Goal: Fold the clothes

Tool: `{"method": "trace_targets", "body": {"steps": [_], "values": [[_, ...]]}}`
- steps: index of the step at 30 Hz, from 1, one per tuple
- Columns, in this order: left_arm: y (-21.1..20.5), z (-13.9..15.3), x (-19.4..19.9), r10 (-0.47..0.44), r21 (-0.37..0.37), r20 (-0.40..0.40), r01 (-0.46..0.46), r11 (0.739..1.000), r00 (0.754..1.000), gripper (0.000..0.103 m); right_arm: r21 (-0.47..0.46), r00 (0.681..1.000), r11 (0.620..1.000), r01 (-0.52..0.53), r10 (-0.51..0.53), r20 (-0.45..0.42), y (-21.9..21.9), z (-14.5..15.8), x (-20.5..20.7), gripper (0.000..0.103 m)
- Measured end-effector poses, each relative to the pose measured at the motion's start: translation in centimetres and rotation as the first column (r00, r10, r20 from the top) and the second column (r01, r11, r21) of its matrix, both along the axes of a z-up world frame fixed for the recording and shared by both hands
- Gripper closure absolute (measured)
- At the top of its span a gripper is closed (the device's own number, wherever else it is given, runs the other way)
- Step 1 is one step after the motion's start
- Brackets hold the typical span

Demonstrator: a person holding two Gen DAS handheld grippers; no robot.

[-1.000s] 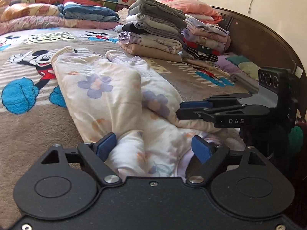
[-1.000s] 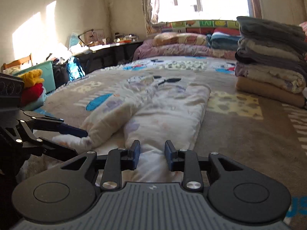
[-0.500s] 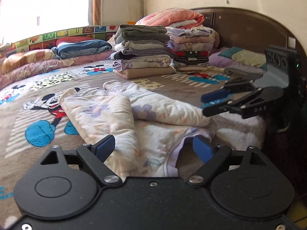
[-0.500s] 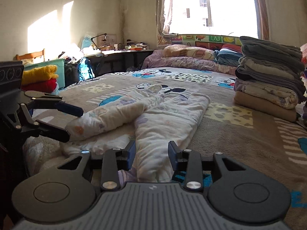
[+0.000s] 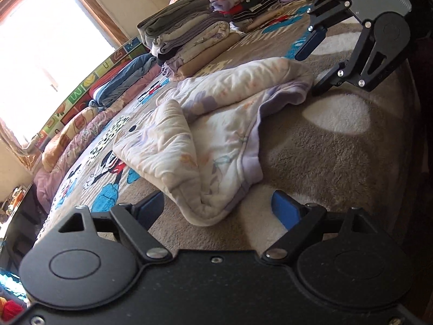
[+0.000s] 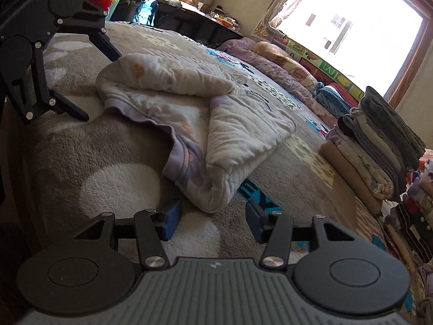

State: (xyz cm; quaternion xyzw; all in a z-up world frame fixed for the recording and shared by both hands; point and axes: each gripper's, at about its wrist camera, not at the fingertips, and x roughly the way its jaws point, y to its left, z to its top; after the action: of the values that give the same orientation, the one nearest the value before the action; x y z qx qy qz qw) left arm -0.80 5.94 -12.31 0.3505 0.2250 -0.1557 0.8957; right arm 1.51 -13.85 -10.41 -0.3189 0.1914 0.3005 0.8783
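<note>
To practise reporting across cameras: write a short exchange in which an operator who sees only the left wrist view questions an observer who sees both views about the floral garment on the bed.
Operator: I see the right gripper only side-on. Is it holding anything?
Observer: No. In the right wrist view its jaws stand open, and the floral garment's folded corner lies just ahead of them, ungripped.
Operator: My window is pure glare. Does yours show more?
Observer: Yes. A pale building shows through it.
</note>
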Motion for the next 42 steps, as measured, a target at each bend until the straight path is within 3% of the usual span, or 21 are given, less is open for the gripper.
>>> {"method": "trace_targets", "body": {"steps": [3, 5, 8, 10, 12, 15, 18, 27, 31, 36, 42], "values": [[0.0, 0.0, 0.9, 0.060, -0.029, -0.007, -0.060, 0.998, 0.998, 0.019, -0.007, 0.999, 1.000, 0.009, -0.008, 0.033, 0.4, -0.5, 0.4, 0.051], [0.1, -0.2, 1.5, 0.097, -0.062, -0.014, -0.098, 0.993, 0.995, 0.020, 0.001, 1.000, 1.000, 0.010, -0.010, 0.030, 0.7, -0.7, 0.8, 0.060], [0.1, -0.3, 2.1, 0.138, -0.101, -0.009, -0.138, 0.985, 0.990, 0.021, 0.008, 0.999, 1.000, 0.008, -0.008, 0.039, 1.2, -1.2, 1.1, 0.064], [-0.2, -0.3, 2.1, 0.137, -0.110, -0.008, -0.137, 0.984, 0.991, 0.027, 0.021, 0.999, 1.000, 0.001, -0.002, 0.045, 1.3, -1.3, 1.2, 0.073], [-0.7, -0.2, 1.9, 0.132, -0.102, -0.008, -0.132, 0.986, 0.991, 0.052, 0.019, 0.998, 1.000, -0.010, 0.009, 0.057, 1.7, -1.5, 1.1, 0.080], [-1.6, 0.0, 1.6, 0.126, -0.067, 0.001, -0.126, 0.990, 0.992, 0.068, 0.031, 0.998, 0.999, -0.016, 0.014, 0.060, 1.7, -1.2, 0.7, 0.084], [-1.4, 0.4, 1.3, 0.131, -0.070, -0.008, -0.131, 0.989, 0.991, 0.077, 0.034, 0.997, 0.999, -0.031, 0.028, 0.067, 1.6, -0.6, 0.2, 0.085], [-0.9, 3.5, -3.3, 0.061, -0.121, -0.044, -0.066, 0.990, 0.997, 0.079, 0.031, 0.992, 0.994, -0.104, 0.101, 0.080, 0.3, 2.1, -4.3, 0.086], [-0.8, 5.1, -5.9, 0.014, -0.157, -0.058, -0.023, 0.987, 0.998, 0.079, 0.086, 0.986, 0.989, -0.121, 0.110, 0.122, -1.2, 4.2, -6.9, 0.086], [0.3, 8.6, -6.4, 0.042, -0.304, -0.010, -0.043, 0.952, 0.999, 0.078, 0.204, 0.981, 0.971, -0.127, 0.093, 0.168, -2.7, 7.0, -7.9, 0.086], [1.6, 12.3, -3.4, 0.081, -0.451, 0.022, -0.063, 0.891, 0.996, 0.074, 0.390, 0.987, 0.915, -0.101, 0.044, 0.152, -3.9, 10.1, -4.2, 0.086]]}}
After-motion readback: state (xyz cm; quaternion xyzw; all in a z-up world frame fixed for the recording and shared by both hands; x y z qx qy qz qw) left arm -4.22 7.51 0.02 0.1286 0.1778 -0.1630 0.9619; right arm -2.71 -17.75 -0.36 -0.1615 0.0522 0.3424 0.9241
